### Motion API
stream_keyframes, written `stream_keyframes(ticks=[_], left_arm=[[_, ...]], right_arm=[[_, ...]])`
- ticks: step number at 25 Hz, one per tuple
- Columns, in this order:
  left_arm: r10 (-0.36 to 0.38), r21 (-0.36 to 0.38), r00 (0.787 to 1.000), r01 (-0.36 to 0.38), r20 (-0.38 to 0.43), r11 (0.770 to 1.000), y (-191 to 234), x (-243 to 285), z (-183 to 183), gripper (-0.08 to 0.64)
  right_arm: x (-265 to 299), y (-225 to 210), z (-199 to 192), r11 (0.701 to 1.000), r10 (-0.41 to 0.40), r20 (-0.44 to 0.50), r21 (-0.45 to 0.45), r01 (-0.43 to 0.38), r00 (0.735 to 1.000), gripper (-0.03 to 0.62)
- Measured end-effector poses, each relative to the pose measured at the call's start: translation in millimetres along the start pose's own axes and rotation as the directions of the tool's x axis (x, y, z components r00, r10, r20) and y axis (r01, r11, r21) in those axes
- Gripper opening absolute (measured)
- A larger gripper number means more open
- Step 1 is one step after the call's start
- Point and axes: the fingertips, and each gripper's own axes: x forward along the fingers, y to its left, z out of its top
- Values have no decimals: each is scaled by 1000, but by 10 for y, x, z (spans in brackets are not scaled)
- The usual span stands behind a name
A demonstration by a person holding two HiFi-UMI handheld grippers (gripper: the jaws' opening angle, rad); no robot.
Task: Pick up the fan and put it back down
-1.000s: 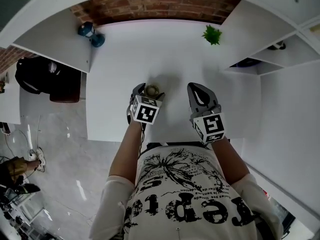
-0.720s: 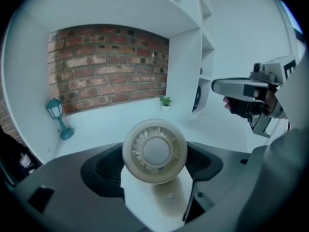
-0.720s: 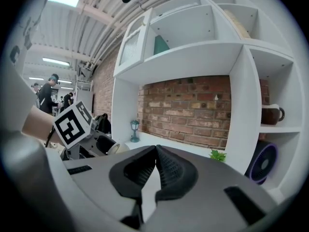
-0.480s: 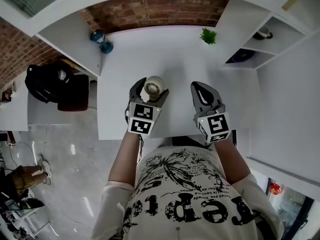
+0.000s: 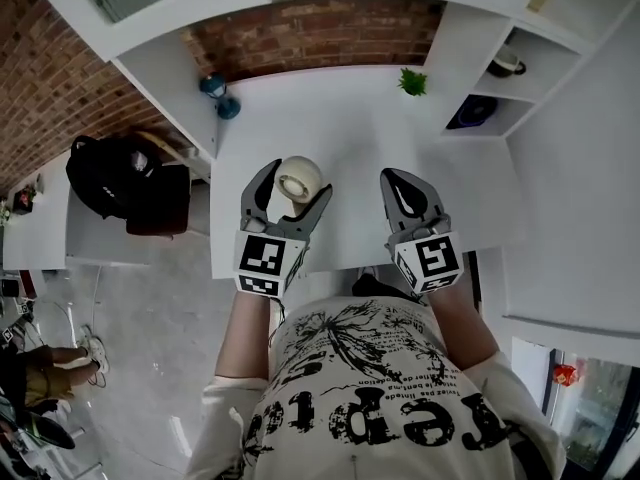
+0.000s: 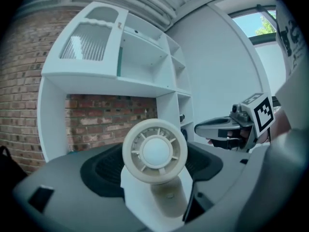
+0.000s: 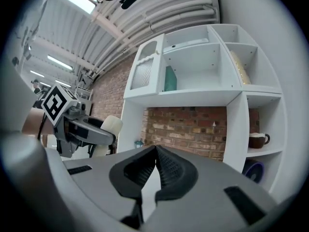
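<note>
Surface is a flat white table top (image 5: 350, 128), backed by a red brick wall (image 5: 310, 28). At the back, a small green potted plant (image 5: 411, 82) sits twd the right corner and a blue dumbbell-shaped object (image 5: 218, 96) at the left corner, both well apart from my grippers. A white open shelf unit (image 5: 480, 88) runs along the table's right side, w/ a dark mug (image 5: 507, 63) in one cubby and a dark blue dish (image 5: 470, 114) in the cubby below. Left of the table I see a black bag (image 5: 110, 173) and grey marble floor (image 5: 130, 368).

Pose: both forearms reach fwd side by side over the near part of the table, grippers pointing twd the wall. The left gripper (image 5: 298, 180) is clamped on the small cream round-headed plastic fan (image 5: 300, 179). In the left gripper view the fan (image 6: 154, 150) faces the camera, stem btwn the jaw pads, round grille above them. Can't tell whether its base touches the table. The right gripper (image 5: 405, 183) sits beside it at about the same reach. In its own view the jaws are pressed together tip to tip, gripping nothing.

Edges: the table's near edge runs right under the grippers' rear ends. The table's left edge is near the left gripper's outer jaw, w/ the drop to the floor past it. The shelf unit's side is off to the right of the right gripper, apart from it. Open white top lies ahead, btwn the jaw tips and the wall.
</note>
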Motion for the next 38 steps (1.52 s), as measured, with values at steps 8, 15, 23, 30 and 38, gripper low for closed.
stream_keyframes(ticks=[8, 15, 23, 30, 38], left_arm=[[28, -8, 996, -27, 87, 1000, 33, -368, 220, 385], [13, -21, 998, -11, 69, 1000, 0, -271, 153, 385], [-15, -32, 999, 13, -52, 999, -23, 182, -168, 385], [-41, -82, 976, 24, -214, 996, -8, 787, -736, 385], [-76, -130, 917, 27, -391, 991, -48, 1398, -1488, 385]], right_arm=[[-180, 88, 123, 1000, -17, 24, -9, 17, 1000, 15], [-173, 65, 95, 1000, -15, 10, -14, 15, 1000, 15], [12, -163, -157, 1000, -9, -44, 5, 9, 999, 15], [296, -408, -516, 999, 40, -114, 35, -36, 993, 15], [614, -689, -1015, 994, 92, -208, 72, -79, 974, 15]])
